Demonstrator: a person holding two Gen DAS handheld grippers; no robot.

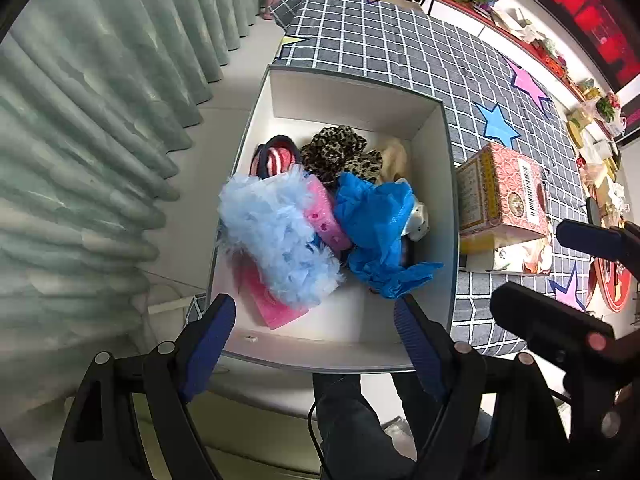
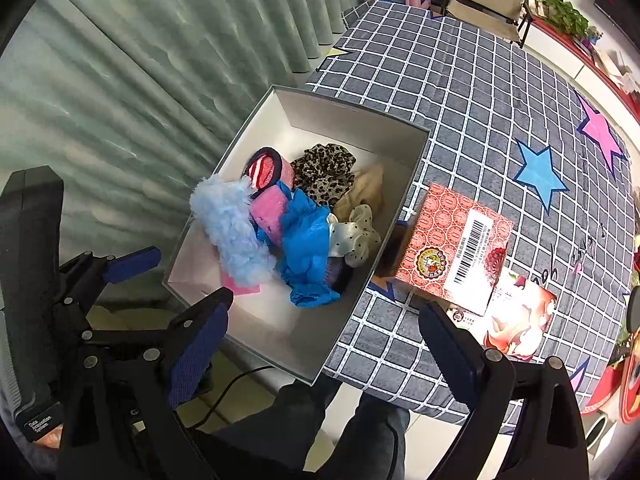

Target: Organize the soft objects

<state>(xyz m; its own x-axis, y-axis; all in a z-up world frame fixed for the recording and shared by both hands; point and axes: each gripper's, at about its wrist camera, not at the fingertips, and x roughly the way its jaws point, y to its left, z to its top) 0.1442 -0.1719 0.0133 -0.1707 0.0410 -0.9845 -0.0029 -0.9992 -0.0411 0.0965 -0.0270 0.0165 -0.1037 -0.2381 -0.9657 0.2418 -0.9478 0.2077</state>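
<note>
With the soft items heaped in the white box, both the left gripper and right gripper hover empty, jaws apart — the sorting looks near done, so next comes a check for strays on the bench.

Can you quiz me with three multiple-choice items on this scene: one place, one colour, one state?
1. Where does the red patterned carton stand?
A inside the white box
B on the checked cloth beside the white box
C on the floor

2. What colour is the fluffy item?
A light blue
B green
C yellow

3. How is the left hand-held gripper?
A shut on the blue crumpled cloth
B open, empty
C shut, empty

B: it stands outside the white box.
A: pale blue fur.
B: fingers apart, holding nothing.
</note>
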